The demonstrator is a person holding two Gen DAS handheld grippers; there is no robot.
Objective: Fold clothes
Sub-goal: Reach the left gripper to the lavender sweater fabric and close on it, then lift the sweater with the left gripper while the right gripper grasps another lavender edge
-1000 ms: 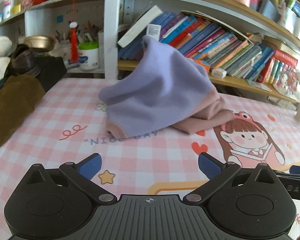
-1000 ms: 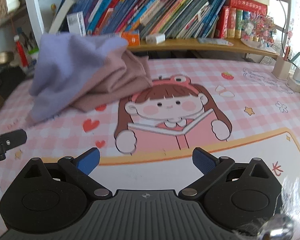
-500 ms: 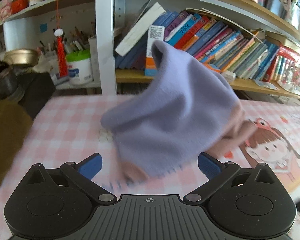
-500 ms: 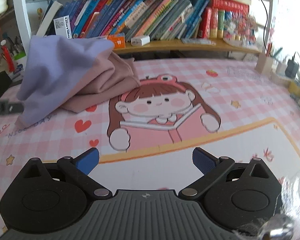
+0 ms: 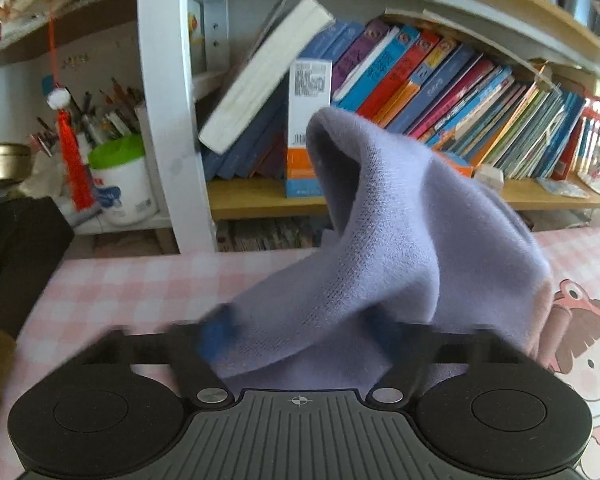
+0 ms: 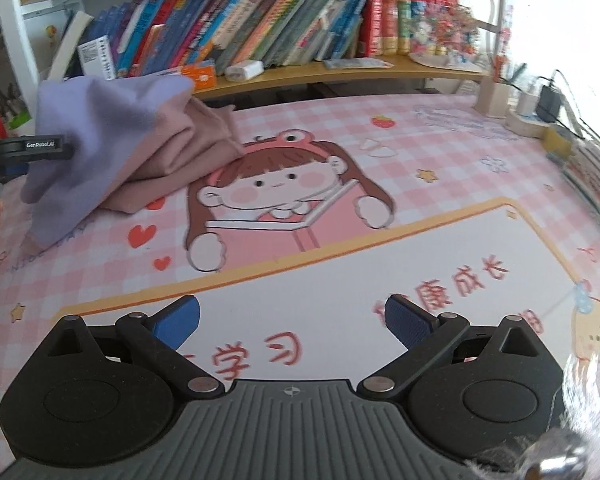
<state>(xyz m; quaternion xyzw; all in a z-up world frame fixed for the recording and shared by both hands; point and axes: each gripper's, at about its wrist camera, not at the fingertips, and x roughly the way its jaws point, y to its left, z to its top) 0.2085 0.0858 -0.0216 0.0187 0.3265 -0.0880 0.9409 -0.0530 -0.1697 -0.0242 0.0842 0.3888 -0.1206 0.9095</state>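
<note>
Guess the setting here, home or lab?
Likely a home study corner, probably a child's: packed bookshelf of colourful books, cartoon desk mat with a reading girl, and a pencil holder beside the shelf.

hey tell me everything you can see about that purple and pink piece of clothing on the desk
The garment is soft knit, lavender on one face and dusty pink on the other. It sits crumpled in a heap at the back left of the pink checked desk mat, in front of the bookshelf, one lavender fold peaking upward and pink folds bunched to its right. The left tongs have just been closing, with its near lavender edge between their blurred blue pads. The right tongs are open and clear of it.
</note>
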